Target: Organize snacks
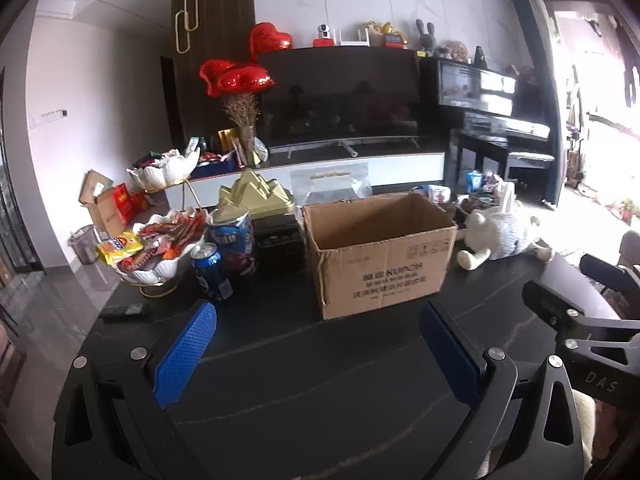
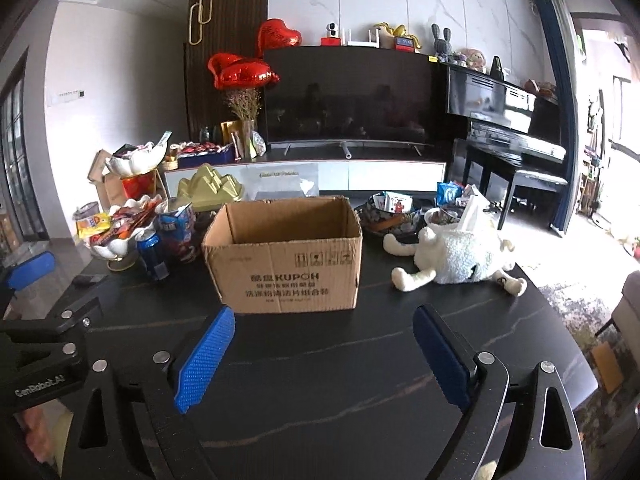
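Sitting open-topped in the middle of the dark table (image 2: 320, 360), the brown cardboard box (image 2: 288, 264) waits for snacks piled in the white shell-shaped bowl (image 1: 160, 268). Left gripper (image 1: 316, 356) and right gripper (image 2: 320, 360) hover released, holding nothing.

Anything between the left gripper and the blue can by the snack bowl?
Nothing visible. The left gripper is open over bare tabletop, and the can stands ahead to its left, front side exposed. The snack bowl and canister crowd it behind; the box sits off to the right.
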`<state>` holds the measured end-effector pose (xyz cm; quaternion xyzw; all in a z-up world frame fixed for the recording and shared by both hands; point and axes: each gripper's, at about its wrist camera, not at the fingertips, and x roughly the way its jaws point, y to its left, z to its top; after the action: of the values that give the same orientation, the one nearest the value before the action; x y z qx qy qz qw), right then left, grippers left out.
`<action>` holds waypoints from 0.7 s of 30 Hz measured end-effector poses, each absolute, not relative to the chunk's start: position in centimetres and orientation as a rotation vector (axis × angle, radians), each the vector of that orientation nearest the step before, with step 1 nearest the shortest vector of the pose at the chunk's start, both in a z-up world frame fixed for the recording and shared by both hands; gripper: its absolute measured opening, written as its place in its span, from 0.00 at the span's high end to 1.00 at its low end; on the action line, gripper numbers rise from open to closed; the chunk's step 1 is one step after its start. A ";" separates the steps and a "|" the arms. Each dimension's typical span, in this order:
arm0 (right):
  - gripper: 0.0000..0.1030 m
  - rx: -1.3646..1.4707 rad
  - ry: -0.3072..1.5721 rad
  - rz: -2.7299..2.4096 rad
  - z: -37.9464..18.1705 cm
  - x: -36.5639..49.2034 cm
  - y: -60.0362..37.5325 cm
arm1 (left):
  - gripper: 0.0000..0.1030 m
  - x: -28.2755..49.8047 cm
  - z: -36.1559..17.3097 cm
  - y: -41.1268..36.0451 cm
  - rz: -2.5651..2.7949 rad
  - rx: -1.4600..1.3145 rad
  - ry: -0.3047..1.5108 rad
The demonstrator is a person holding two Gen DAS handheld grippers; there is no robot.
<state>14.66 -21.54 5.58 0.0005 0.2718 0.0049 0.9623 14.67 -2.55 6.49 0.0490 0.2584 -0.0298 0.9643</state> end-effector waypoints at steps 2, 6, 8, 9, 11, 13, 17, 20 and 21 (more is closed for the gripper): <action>0.11 -0.003 0.544 0.007 5.6 13.8 -21.4 | 0.00 14.0 6.5 -2.4 -0.055 0.099 0.514; 0.11 -0.022 0.534 0.026 5.6 12.7 -20.9 | 0.00 12.5 6.6 -2.2 -0.045 0.114 0.485; 0.11 -0.025 0.529 0.034 5.6 12.3 -20.8 | 0.00 11.8 6.6 -2.1 -0.040 0.119 0.468; 0.11 -0.022 0.524 0.036 5.6 11.9 -20.8 | 0.00 11.5 6.7 -2.0 -0.037 0.117 0.463; 0.11 -0.010 0.515 0.035 5.7 11.5 -20.8 | 0.00 11.1 6.7 -1.9 -0.040 0.111 0.456; 0.11 -0.003 0.506 0.037 5.9 11.1 -20.8 | 0.00 10.7 6.9 -1.8 -0.045 0.109 0.451; 0.11 -0.001 0.486 0.038 6.2 10.4 -20.7 | 0.00 10.2 7.1 -1.8 -0.045 0.107 0.437; 0.11 -0.001 0.479 0.041 6.4 10.2 -20.7 | 0.00 10.1 7.1 -1.8 -0.053 0.102 0.437; 0.11 0.000 0.476 0.041 6.4 10.1 -20.7 | 0.00 10.0 7.1 -1.8 -0.050 0.103 0.435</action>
<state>10.08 -20.70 6.42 0.0000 0.2359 0.0201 0.9716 10.00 -1.82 7.08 0.0509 0.2158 -0.0247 0.9748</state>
